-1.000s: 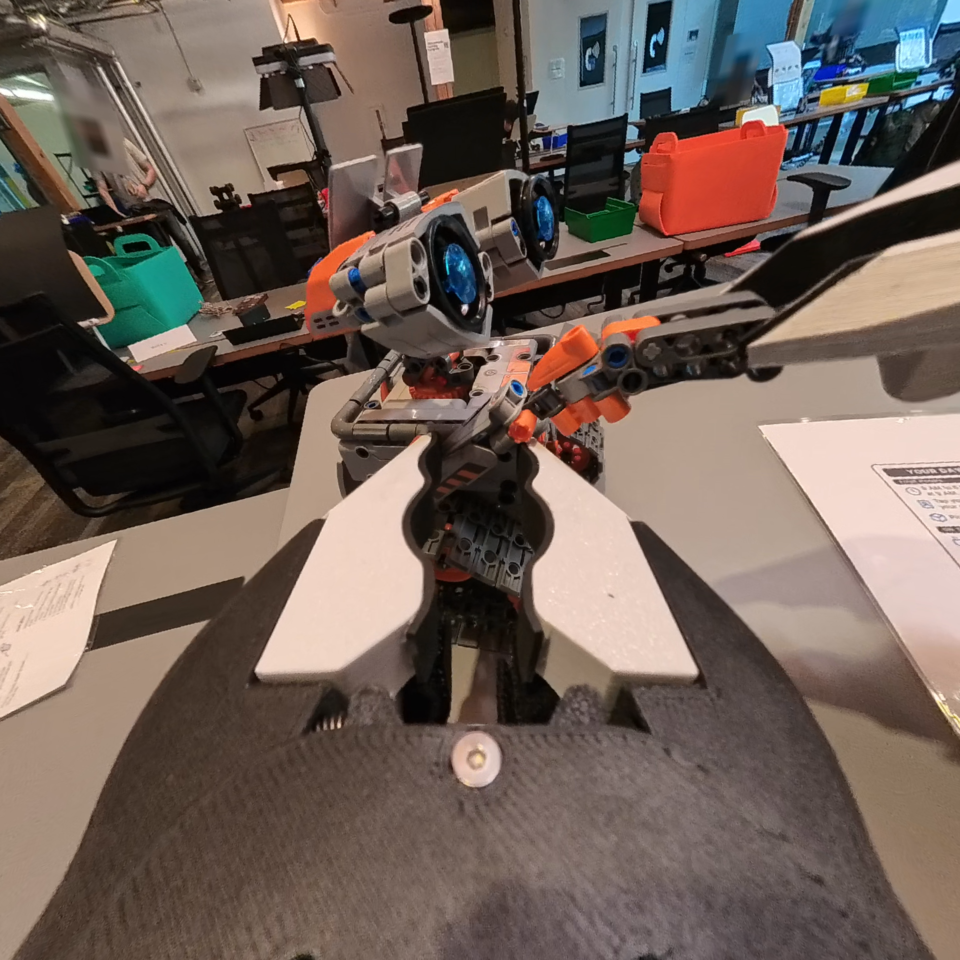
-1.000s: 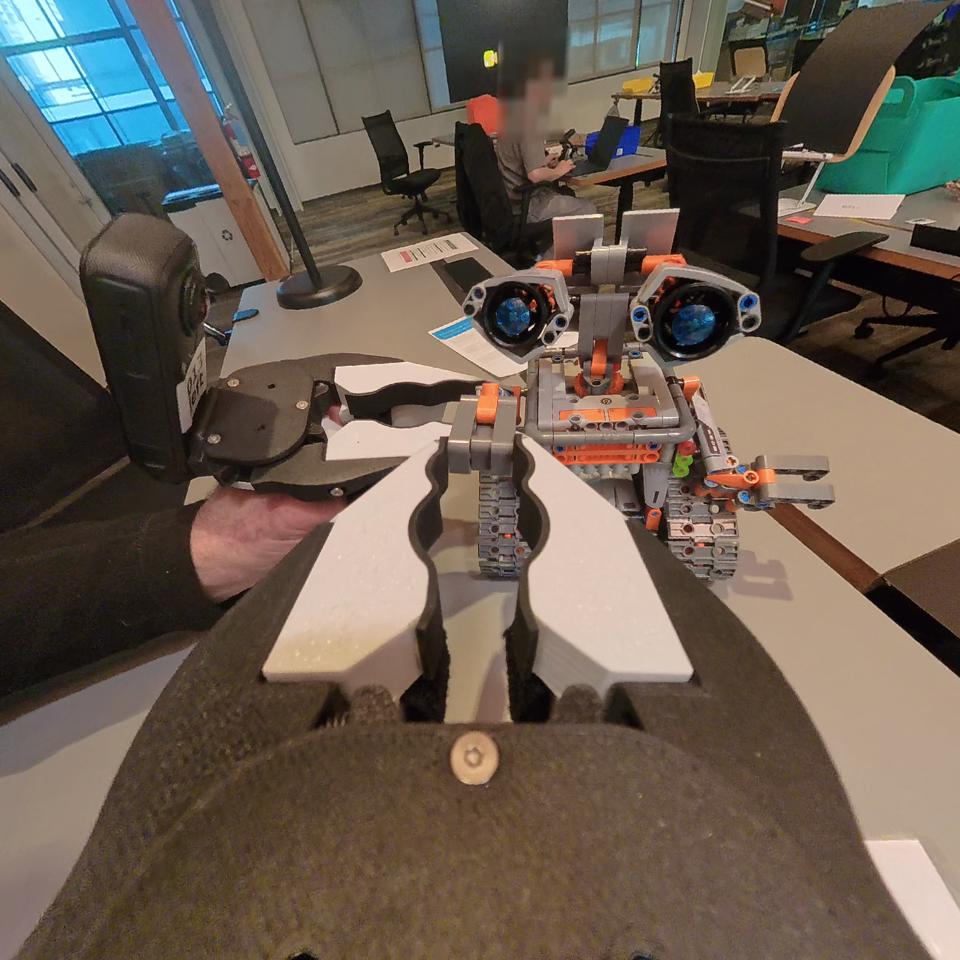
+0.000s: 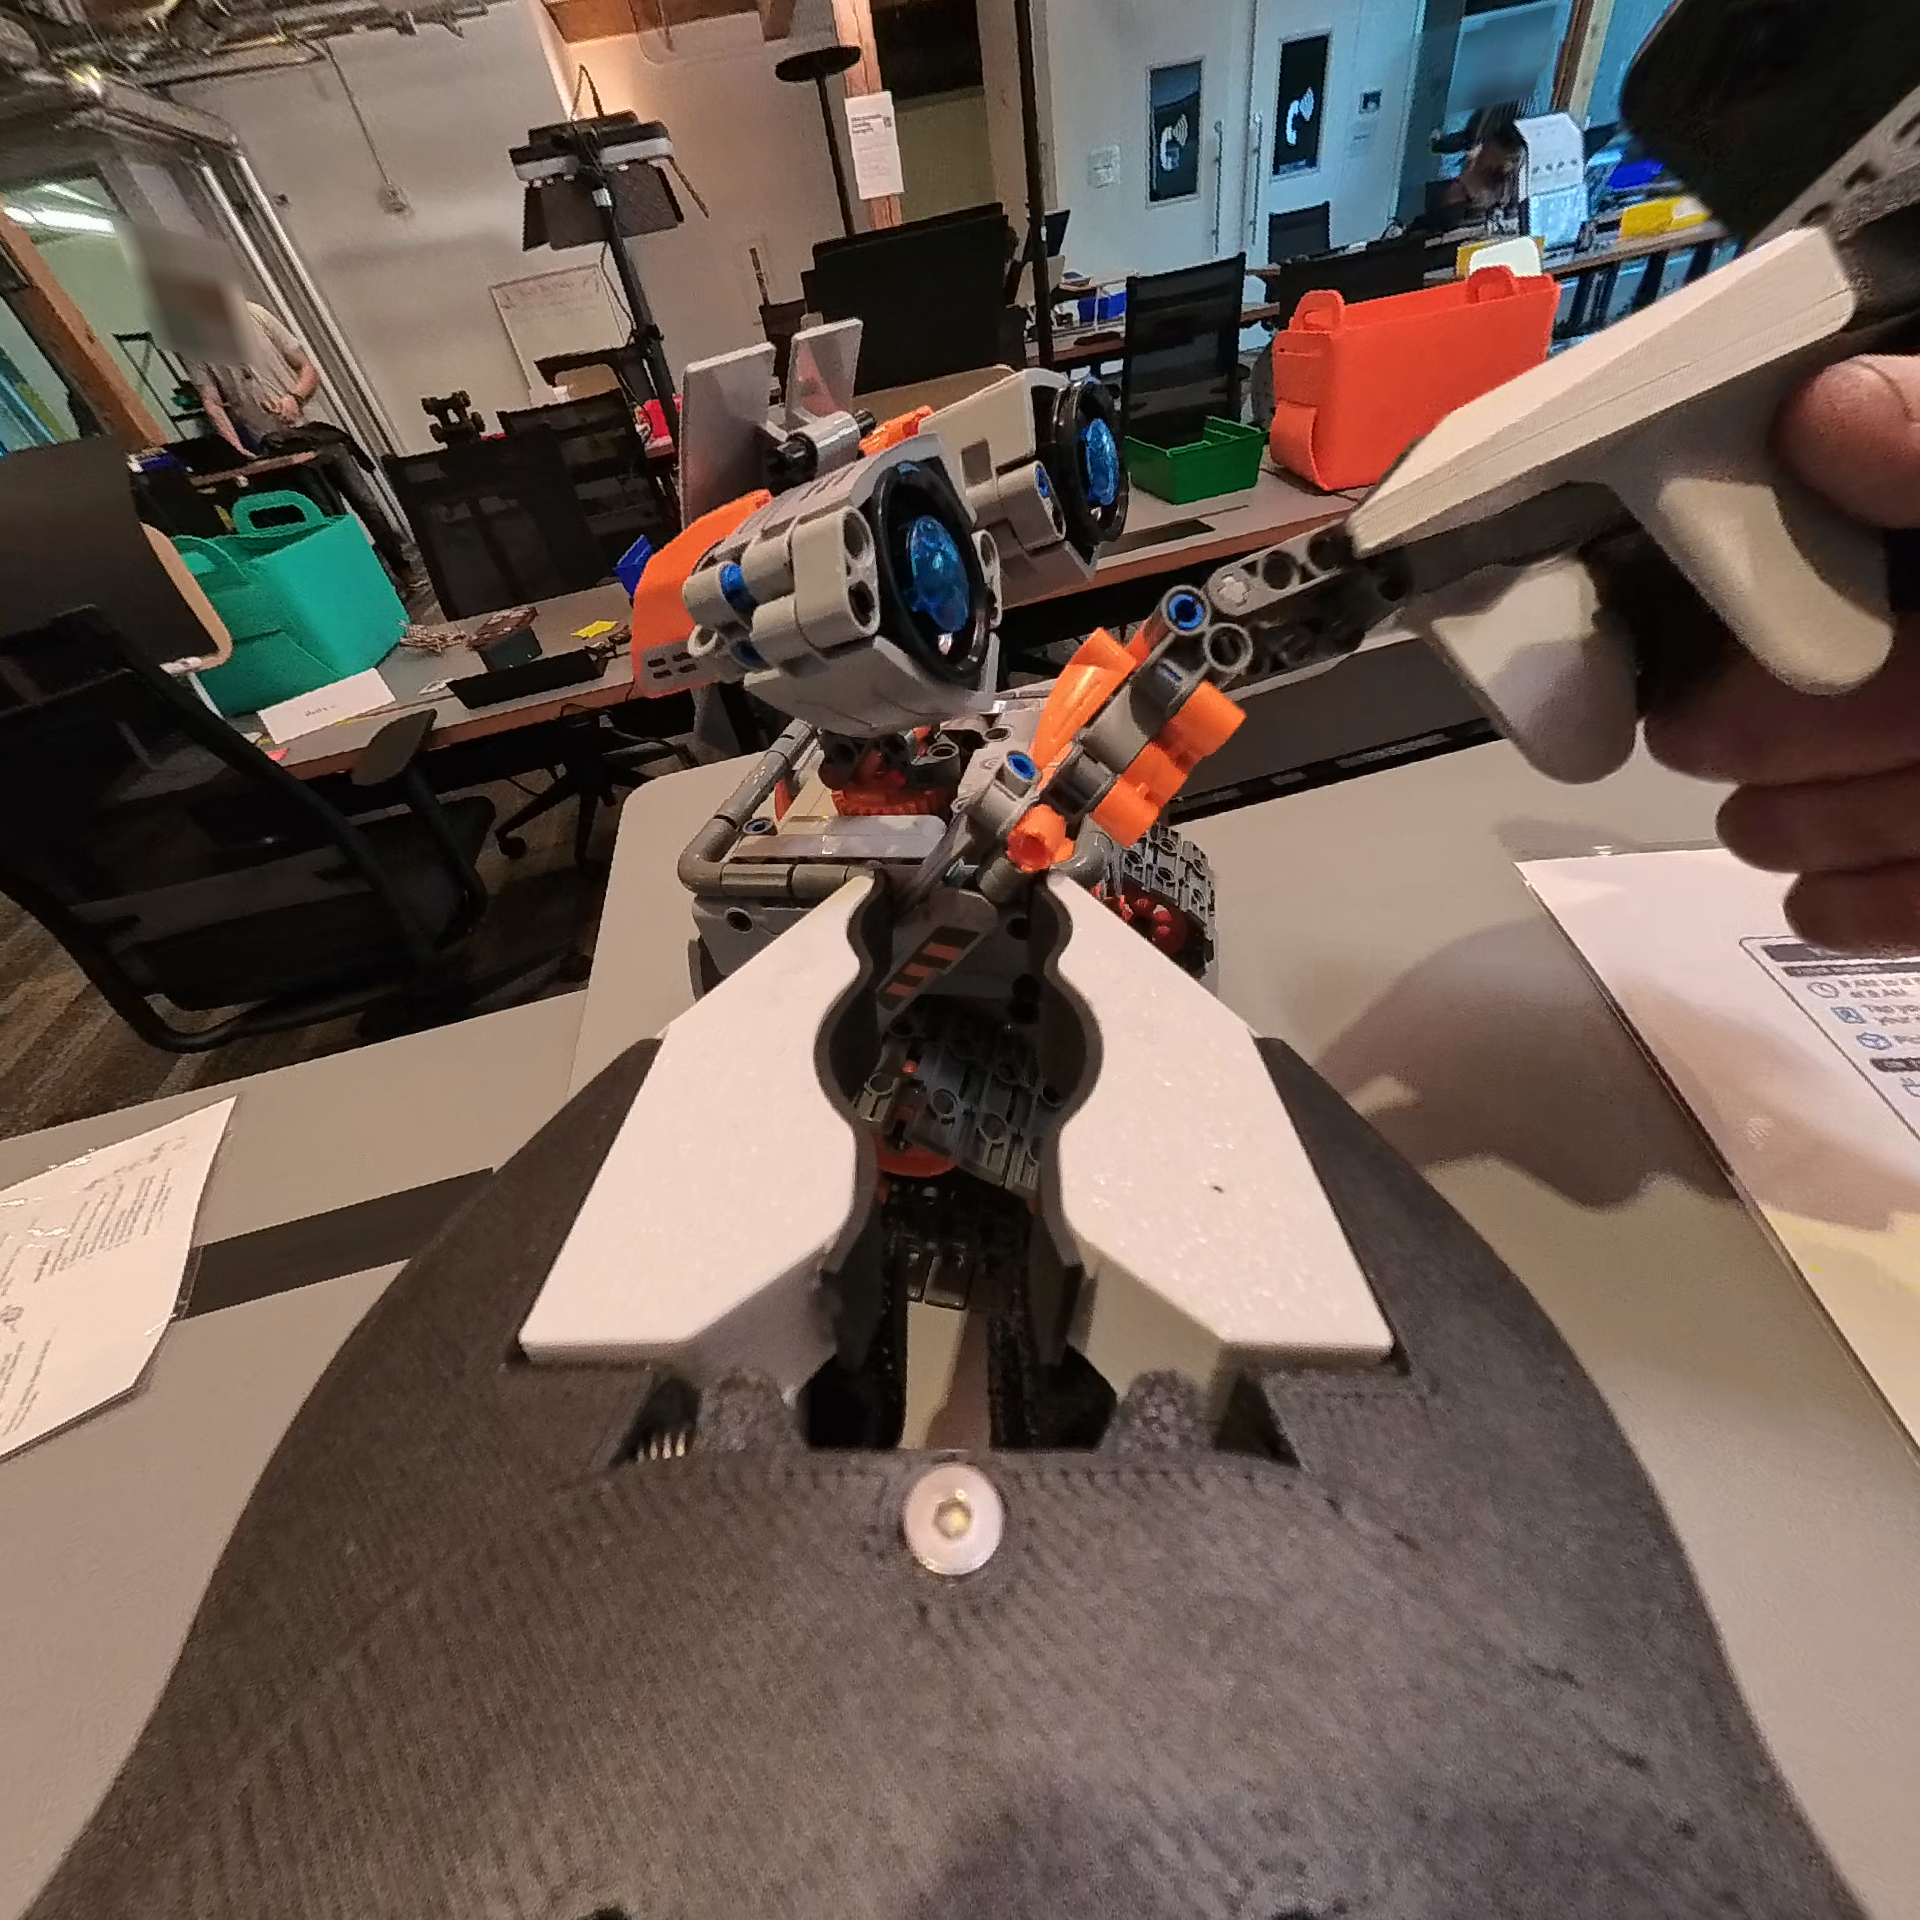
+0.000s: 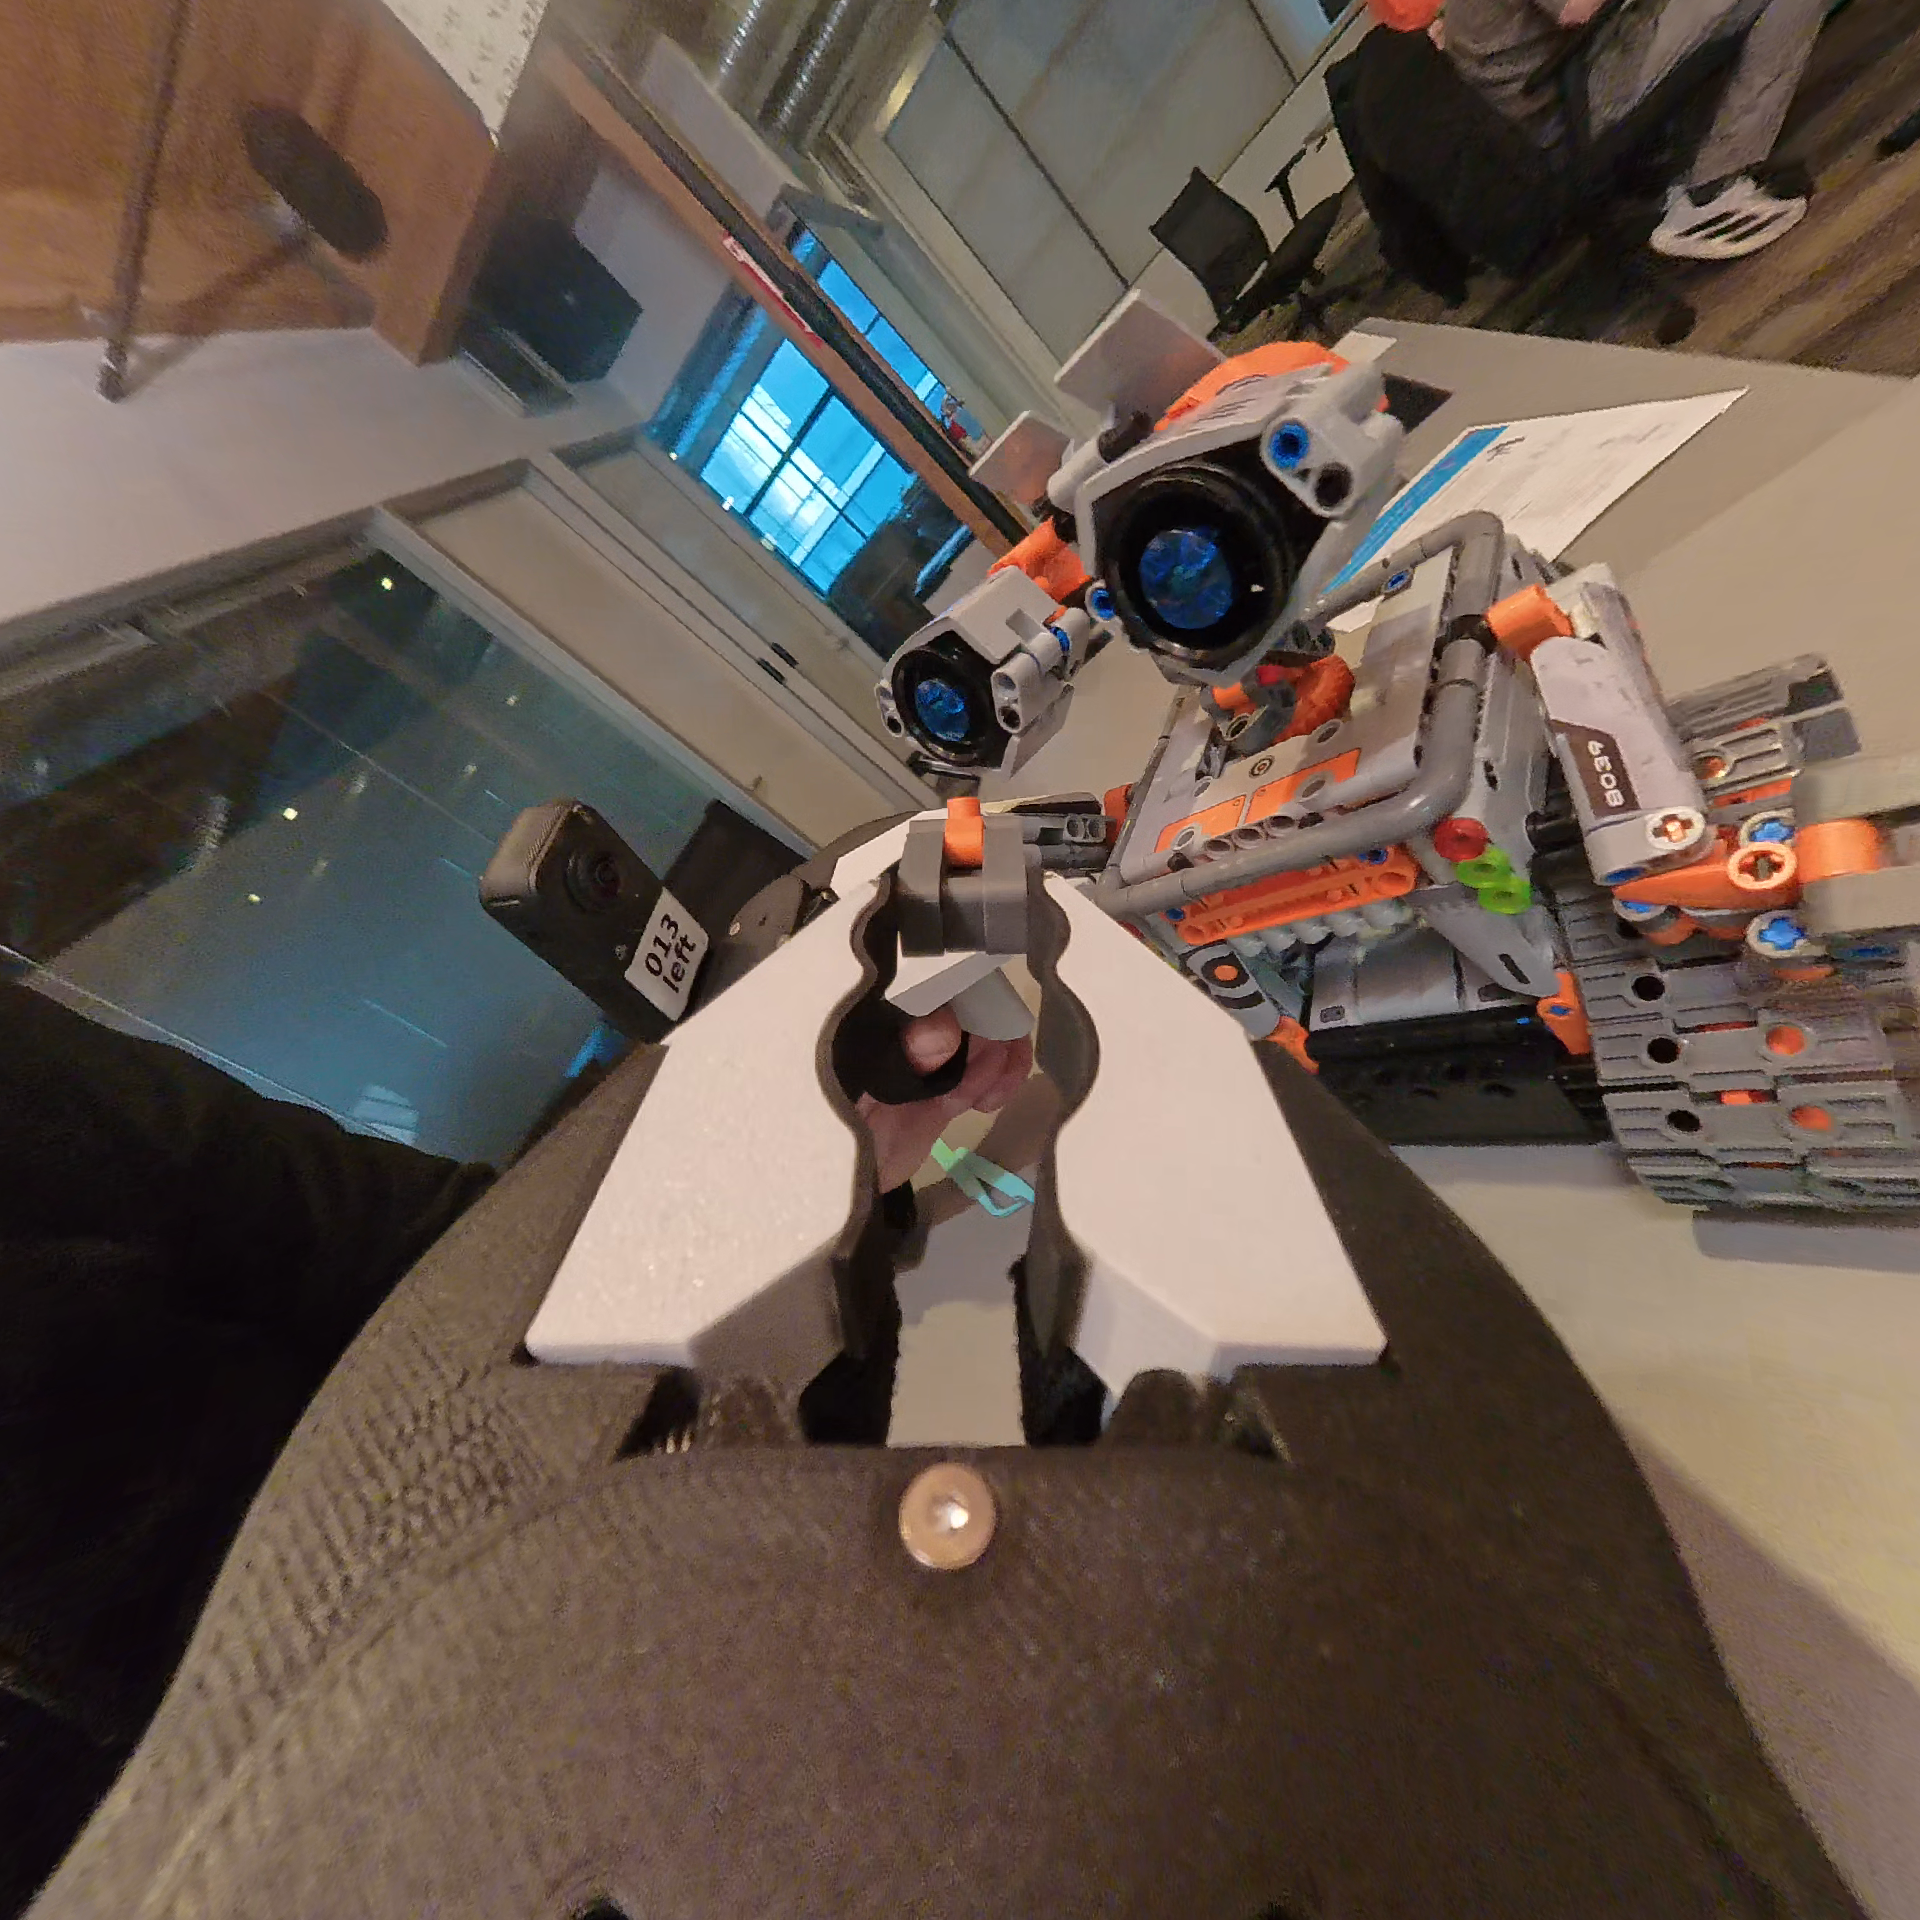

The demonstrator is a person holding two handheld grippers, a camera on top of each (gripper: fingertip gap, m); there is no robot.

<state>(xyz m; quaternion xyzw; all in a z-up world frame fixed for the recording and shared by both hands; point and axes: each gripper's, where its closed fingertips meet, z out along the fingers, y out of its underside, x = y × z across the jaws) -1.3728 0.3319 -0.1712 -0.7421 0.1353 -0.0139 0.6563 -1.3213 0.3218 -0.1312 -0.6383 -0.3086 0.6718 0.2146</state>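
A toy robot [image 3: 914, 727] made of grey and orange bricks, with two big blue eyes, stands on the grey bench [image 3: 1403, 935] near its far edge, beside a white paper [image 3: 1714, 997] at the right edge. The left gripper [image 3: 961, 997] has its jaws pinching the robot's side by the black track. The right gripper [image 4: 961, 914] has its jaws pinching the grey end of the robot's raised arm [image 3: 1143, 707].

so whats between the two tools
The brick robot's grey-and-orange arm: its shoulder sits at the left tool, its far end in the right tool. The left wrist view shows it.
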